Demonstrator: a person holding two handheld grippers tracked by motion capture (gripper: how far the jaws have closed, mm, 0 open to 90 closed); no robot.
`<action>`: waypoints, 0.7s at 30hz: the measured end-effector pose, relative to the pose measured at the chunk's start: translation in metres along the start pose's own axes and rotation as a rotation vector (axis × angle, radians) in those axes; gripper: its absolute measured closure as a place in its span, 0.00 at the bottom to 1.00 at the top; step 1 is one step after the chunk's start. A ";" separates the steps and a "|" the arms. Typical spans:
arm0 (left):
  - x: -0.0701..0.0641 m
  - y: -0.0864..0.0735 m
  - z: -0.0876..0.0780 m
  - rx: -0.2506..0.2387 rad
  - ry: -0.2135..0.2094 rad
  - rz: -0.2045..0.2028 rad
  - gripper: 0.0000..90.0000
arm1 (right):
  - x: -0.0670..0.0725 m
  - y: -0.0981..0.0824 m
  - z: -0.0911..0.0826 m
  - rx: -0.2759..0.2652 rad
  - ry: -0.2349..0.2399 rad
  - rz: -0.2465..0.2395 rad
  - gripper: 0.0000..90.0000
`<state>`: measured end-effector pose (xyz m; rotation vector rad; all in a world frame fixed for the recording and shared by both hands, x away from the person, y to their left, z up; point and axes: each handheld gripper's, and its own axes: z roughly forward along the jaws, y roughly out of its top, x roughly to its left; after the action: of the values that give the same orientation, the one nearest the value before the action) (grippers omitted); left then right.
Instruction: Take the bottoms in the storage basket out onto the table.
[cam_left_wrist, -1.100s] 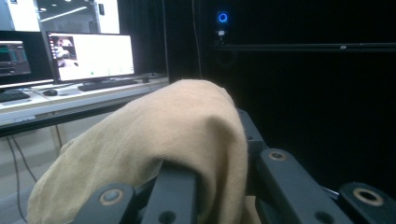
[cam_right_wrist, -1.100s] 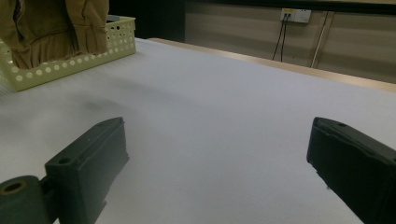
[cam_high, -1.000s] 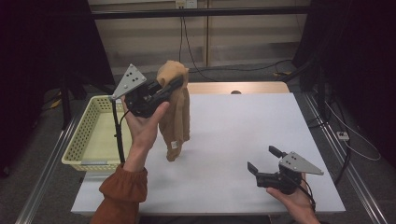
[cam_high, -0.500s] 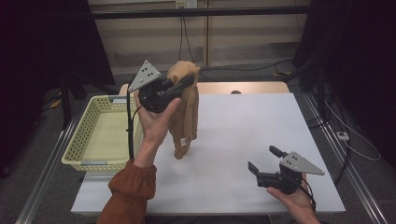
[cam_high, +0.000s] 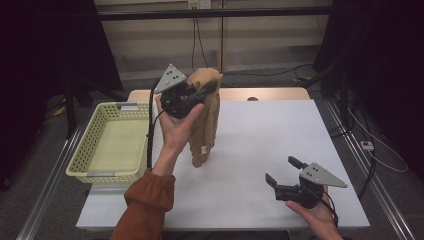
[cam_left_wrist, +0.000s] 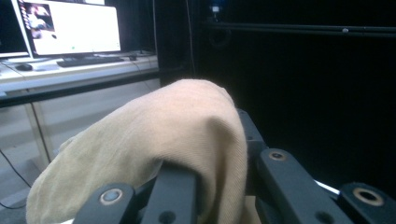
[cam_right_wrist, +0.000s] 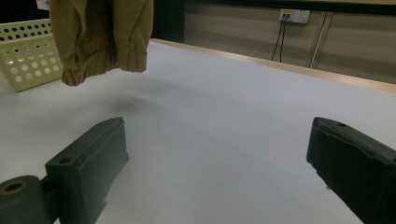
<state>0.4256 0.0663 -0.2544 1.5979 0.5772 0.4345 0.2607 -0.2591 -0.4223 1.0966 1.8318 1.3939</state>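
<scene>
Tan fabric makes up the one garment (cam_high: 206, 120) in the scene, which hangs in the air above the left half of the white table (cam_high: 280, 145), its lower end just over the surface, near the table's left edge. The left gripper (cam_high: 202, 93), one of two, has its jaws clamped on the top fold of the garment, and the cloth drapes over them in the left gripper view (cam_left_wrist: 154, 154). The right gripper (cam_high: 282, 172) rests low near the front right corner of the table with its two jaws spread wide and nothing between them, and one pale yellow perforated basket (cam_high: 85, 150) sits against the table's left edge.
</scene>
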 end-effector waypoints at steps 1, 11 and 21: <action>0.000 0.000 0.002 0.004 -0.001 0.000 0.91 | 0.000 0.000 0.000 0.000 0.001 0.000 0.05; -0.003 -0.001 0.013 -0.005 -0.006 -0.001 0.91 | 0.000 0.000 -0.001 -0.001 -0.001 0.000 0.05; -0.003 -0.006 0.027 0.013 -0.013 -0.009 0.91 | 0.000 0.000 0.000 -0.001 0.002 -0.001 0.05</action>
<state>0.4381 0.0432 -0.2636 1.6084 0.5783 0.4143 0.2604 -0.2594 -0.4223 1.0944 1.8322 1.3958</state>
